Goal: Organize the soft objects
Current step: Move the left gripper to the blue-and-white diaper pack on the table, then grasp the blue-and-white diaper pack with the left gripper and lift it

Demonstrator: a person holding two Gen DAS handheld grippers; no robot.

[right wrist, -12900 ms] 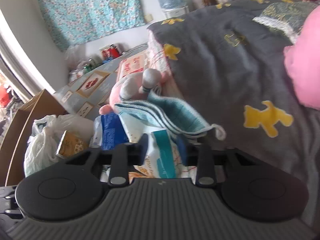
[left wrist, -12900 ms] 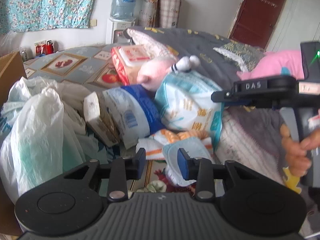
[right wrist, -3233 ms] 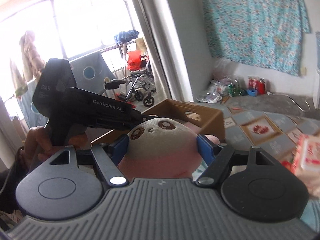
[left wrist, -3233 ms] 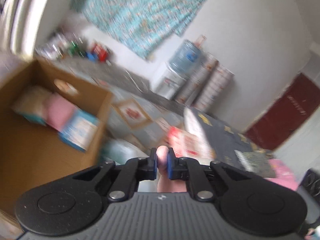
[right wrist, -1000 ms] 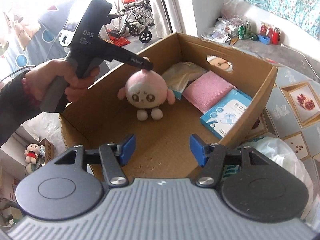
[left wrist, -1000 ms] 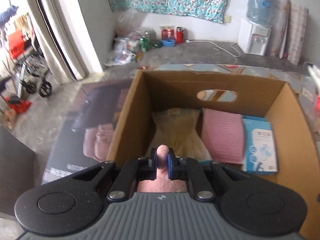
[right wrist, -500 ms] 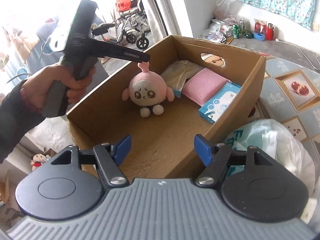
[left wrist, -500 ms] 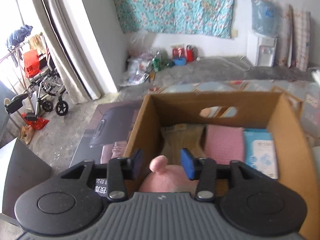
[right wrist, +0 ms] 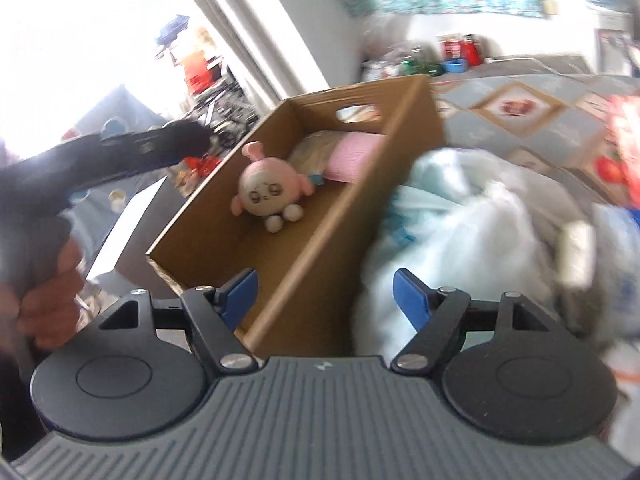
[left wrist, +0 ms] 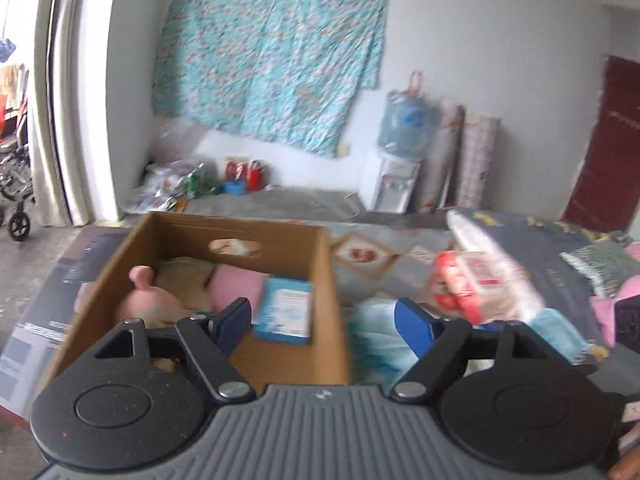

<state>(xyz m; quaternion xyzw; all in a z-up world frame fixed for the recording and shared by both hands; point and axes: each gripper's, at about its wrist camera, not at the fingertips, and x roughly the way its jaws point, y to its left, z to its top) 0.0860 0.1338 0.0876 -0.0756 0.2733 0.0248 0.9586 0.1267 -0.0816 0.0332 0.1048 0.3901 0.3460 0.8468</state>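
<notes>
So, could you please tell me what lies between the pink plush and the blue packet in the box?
A pink pad lies between the plush and blue packet, seen from the left wrist.

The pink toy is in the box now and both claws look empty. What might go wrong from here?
Two risks, as far as I can judge.

1. The plush toy lies tipped in the cardboard box, beside the pink pad; later items could bury it.

2. Both views are blurred while the left gripper and right gripper, jaws just opened and empty, head toward the white plastic bag. A hasty grab might snag the bag.
</notes>
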